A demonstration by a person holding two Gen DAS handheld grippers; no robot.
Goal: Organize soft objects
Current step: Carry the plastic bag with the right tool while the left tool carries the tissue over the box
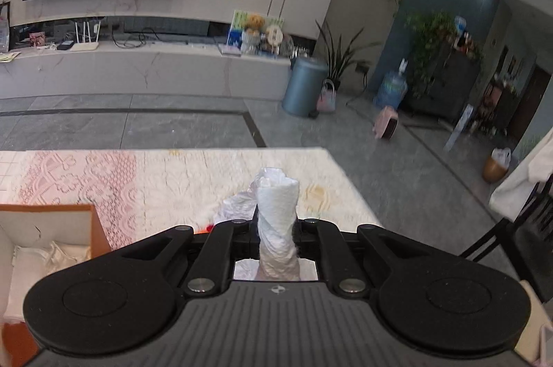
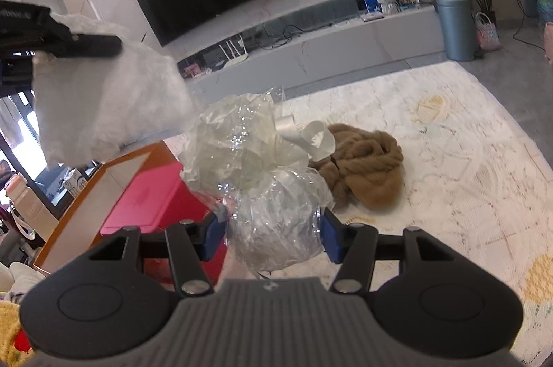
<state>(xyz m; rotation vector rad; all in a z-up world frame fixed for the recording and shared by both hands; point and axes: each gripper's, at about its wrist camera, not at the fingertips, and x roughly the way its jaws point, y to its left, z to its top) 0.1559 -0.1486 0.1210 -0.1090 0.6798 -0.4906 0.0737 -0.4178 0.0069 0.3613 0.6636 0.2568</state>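
In the left wrist view my left gripper is shut on a twisted white cloth that sticks up between its fingers, above the lace tablecloth. The right wrist view shows the same gripper at the upper left with the cloth hanging from it. My right gripper has its blue pads pressed on a clear plastic-wrapped bundle tied with white ribbon. A brown furry piece lies on the table behind the bundle.
An orange box stands at the table's left with a red item inside; the left wrist view shows the box with pale fabric in it. A dark chair stands right of the table. A bottle is at far left.
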